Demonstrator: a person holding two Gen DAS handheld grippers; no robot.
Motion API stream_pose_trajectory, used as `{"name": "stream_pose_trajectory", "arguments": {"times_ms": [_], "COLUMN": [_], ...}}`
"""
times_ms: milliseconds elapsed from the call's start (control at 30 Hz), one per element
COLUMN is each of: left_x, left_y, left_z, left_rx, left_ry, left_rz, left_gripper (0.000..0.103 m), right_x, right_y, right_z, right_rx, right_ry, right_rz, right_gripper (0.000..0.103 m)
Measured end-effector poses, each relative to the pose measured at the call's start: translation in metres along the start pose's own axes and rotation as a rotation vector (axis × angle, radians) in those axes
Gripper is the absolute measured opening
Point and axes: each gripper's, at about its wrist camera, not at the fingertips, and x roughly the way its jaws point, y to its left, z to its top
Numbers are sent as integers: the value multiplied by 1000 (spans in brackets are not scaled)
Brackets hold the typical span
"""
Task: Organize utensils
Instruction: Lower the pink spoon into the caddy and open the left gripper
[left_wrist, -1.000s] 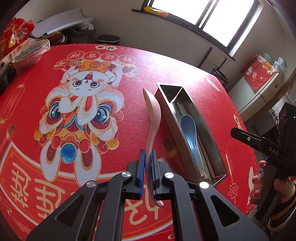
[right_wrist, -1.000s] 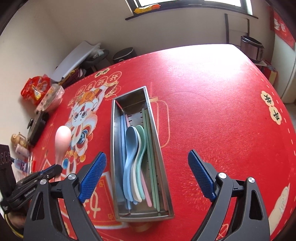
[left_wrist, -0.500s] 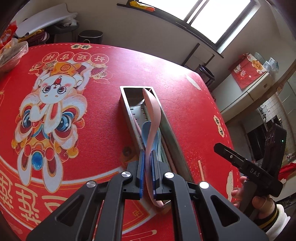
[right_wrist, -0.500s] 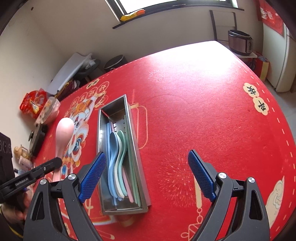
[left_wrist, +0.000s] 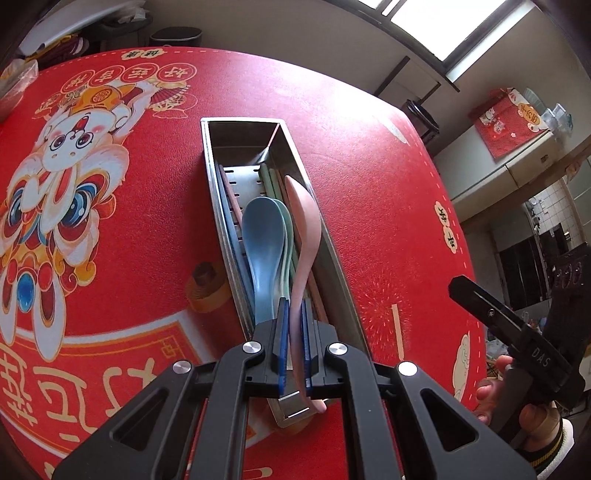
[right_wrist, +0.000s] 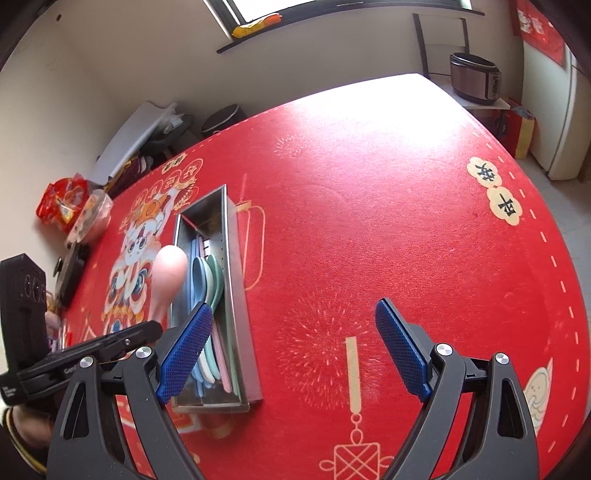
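Observation:
My left gripper (left_wrist: 294, 332) is shut on the handle of a pink spoon (left_wrist: 304, 229), whose bowl points away over the right side of a long steel utensil box (left_wrist: 240, 125). Inside the box lie a blue spoon (left_wrist: 260, 236), a green spoon beside it and several chopsticks. In the right wrist view the same pink spoon (right_wrist: 169, 278) hangs above the left rim of the steel utensil box (right_wrist: 236, 295), held by the left gripper (right_wrist: 157, 326). My right gripper (right_wrist: 293, 347) stands open with nothing between its fingers, to the right of the box over the red cloth.
A red printed tablecloth (right_wrist: 388, 221) covers the round table. A covered bowl (right_wrist: 90, 218) and snack bags (right_wrist: 62, 203) sit at the far left edge. A rice cooker (right_wrist: 474, 79) stands on a stand beyond the table. A person's hand (left_wrist: 524, 413) holds the right gripper.
My left gripper carried the pink spoon rightward from over the cloth until it hangs above the steel box. The right gripper drifted to the right of the box, still open.

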Motion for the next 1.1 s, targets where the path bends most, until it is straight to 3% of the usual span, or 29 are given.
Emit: {"name": "stream_pose_trajectory", "arguments": {"times_ms": [300, 1100], "left_x": [14, 32], "left_y": [3, -8], "left_z": [0, 8], "left_rx": [-37, -22], "left_ry": [22, 30], "left_rz": [91, 174], "left_gripper": [6, 7], "right_x": [1, 5], "right_y": [-9, -26], "right_z": [4, 7], "right_rx": [-5, 20], "right_ry": [8, 16], "right_rz": [15, 55], "right_gripper": [87, 87]}}
